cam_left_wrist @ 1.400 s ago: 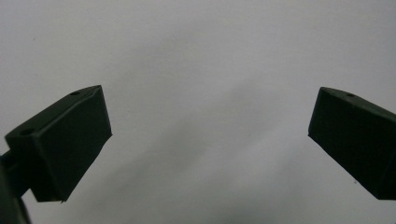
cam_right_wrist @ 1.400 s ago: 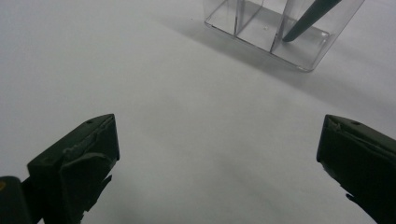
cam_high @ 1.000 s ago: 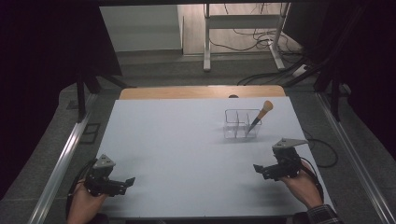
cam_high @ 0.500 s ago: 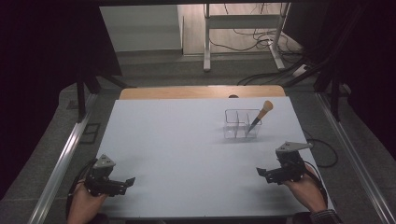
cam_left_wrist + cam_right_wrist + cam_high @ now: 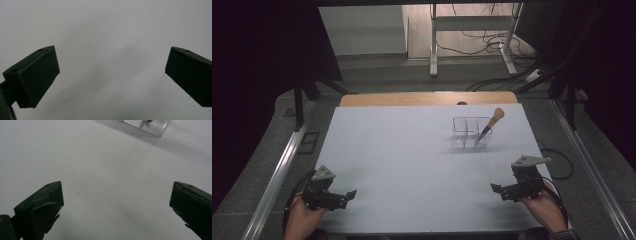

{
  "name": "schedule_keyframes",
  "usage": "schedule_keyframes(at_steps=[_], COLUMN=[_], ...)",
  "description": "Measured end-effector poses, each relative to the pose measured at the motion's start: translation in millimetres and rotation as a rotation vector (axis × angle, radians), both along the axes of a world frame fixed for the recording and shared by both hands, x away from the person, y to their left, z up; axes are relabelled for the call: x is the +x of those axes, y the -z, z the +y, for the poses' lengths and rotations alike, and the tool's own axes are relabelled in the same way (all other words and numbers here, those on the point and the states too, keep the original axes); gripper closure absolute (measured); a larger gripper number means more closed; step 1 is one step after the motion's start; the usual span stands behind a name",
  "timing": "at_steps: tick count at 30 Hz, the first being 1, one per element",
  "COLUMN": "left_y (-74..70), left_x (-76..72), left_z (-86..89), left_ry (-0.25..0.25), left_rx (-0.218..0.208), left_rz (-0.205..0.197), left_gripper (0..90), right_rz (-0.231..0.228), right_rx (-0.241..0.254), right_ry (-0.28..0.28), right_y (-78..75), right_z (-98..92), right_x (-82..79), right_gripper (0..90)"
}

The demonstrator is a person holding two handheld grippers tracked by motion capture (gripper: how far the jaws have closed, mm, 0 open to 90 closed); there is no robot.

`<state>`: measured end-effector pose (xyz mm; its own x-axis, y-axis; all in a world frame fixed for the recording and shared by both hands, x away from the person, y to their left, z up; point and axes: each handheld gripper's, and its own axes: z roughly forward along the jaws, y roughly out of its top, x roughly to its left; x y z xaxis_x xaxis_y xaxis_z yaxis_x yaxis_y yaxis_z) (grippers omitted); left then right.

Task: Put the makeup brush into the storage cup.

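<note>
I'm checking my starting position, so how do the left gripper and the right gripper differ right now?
The left gripper sits at the table's near left corner, far from the clear organizer; the right gripper sits at the near right, closer to it. The right gripper view catches the organizer's edge; the left gripper view shows bare tabletop. Both are open and hold nothing.

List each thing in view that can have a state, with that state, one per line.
Left tool: open, empty, low over the table's near left.
Right tool: open, empty, near right.
Brush: leaning in the organizer's right compartment, bristles up.
Organizer: upright, other compartments empty.
Table: bare apart from these.
</note>
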<state>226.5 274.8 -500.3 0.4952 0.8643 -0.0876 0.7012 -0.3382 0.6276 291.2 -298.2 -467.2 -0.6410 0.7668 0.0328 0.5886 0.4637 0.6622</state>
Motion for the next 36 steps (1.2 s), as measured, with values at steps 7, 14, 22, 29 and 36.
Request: schedule_keyframes(at_steps=[7,14,22,29,36], left_y=[0.0,0.0,0.2,0.3,0.3], left_x=[0.0,-0.1,0.0,0.0,0.1], left_z=[-0.1,-0.1,-0.1,-0.1,-0.1], left_ry=[0.001,0.001,0.002,0.002,0.004], left_rx=[0.001,0.002,0.002,0.002,0.004], left_rz=[-0.001,0.0,0.001,0.004,0.005], left_gripper=[0.0,0.0,0.0,0.0,0.0], right_rz=[0.002,0.002,0.006,0.015,0.004], right_rx=[-0.006,-0.01,-0.012,-0.021,-0.02], right_ry=[0.01,0.015,0.032,0.05,0.068], right_y=[0.1,0.9,2.0,3.4,3.9], right_z=[-3.7,-7.9,-14.1,-21.6,-28.8], right_x=[-4.4,-7.6,-12.2,-17.1,-20.8], right_gripper=[0.0,0.0,0.0,0.0,0.0])
